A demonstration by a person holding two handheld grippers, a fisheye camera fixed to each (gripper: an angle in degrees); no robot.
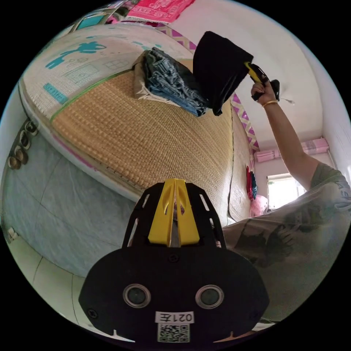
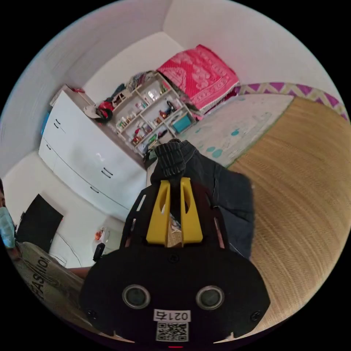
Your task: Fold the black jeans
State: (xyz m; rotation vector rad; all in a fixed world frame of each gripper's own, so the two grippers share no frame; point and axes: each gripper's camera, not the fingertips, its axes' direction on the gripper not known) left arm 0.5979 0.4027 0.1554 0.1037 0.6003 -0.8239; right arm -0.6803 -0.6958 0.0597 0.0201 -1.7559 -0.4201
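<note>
Both tongs were clenched: the right gripper (image 2: 174, 184) pinched the folded black denim jeans (image 2: 219, 190); the left gripper (image 1: 174, 190) held nothing. Best lowered flat onto the woven straw mat (image 1: 153, 142) below.

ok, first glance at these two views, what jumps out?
The black jeans, bunched and lifted above the woven mat, clamped in the right gripper at the end of the person's raised arm. Next, the heap of blue denim lying on the mat just beside them. The left gripper hangs shut with nothing in it, off the bed's edge.
</note>
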